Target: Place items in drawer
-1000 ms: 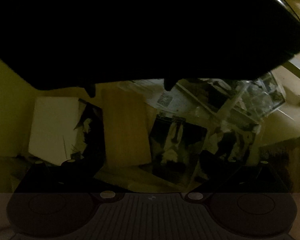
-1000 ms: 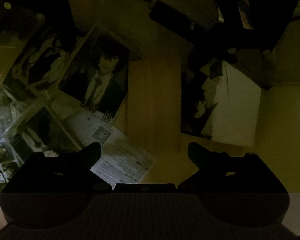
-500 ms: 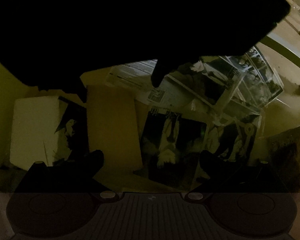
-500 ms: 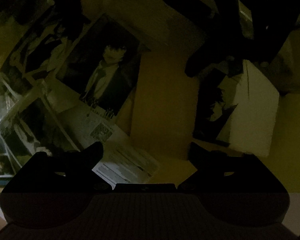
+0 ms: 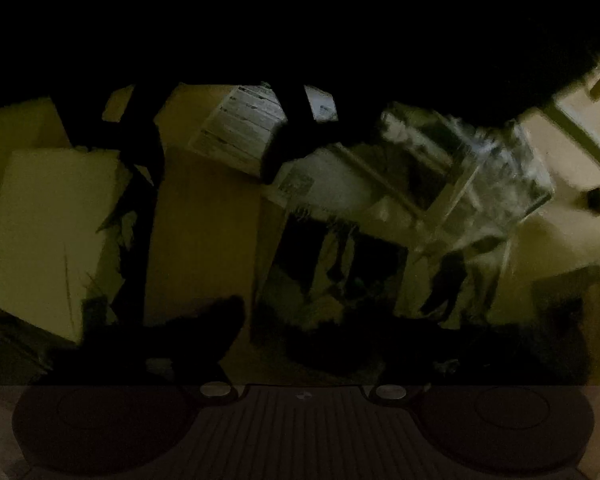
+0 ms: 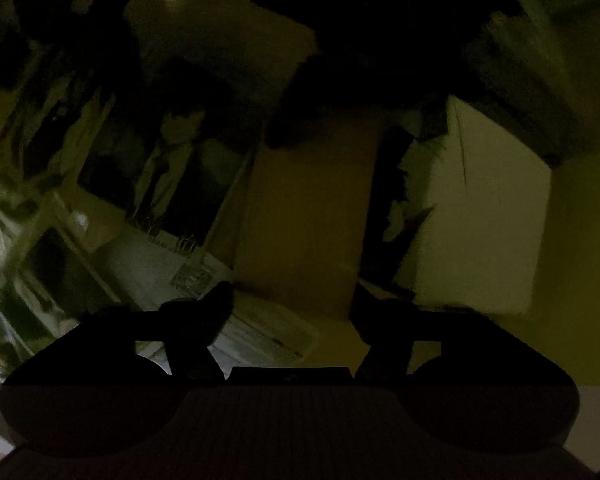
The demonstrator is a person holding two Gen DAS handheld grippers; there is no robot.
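The scene is very dim, and both grippers hang over the open drawer (image 6: 580, 240), which holds flat prints. A tan card (image 5: 204, 240) (image 6: 308, 216) lies in the middle. Beside it are a white card with a dark figure (image 5: 48, 232) (image 6: 472, 216) and a portrait photo (image 5: 340, 264) (image 6: 172, 168). My left gripper (image 5: 264, 324) is open over the tan card's near end, its right finger lost in shadow. My right gripper (image 6: 292, 296) is open above the same card, holding nothing. It also shows from the front in the left wrist view (image 5: 212, 168).
A printed sheet with a QR code (image 5: 240, 132) (image 6: 152, 264) lies partly under the photo. Clear sleeves of small pictures (image 5: 480, 168) (image 6: 20, 240) fill one end of the drawer. The drawer wall rises behind the white card. A dark mass covers the top of both views.
Both grippers have dropped closer to the prints and their fingers have narrowed. The right gripper's fingers now reach further down in the left wrist view.
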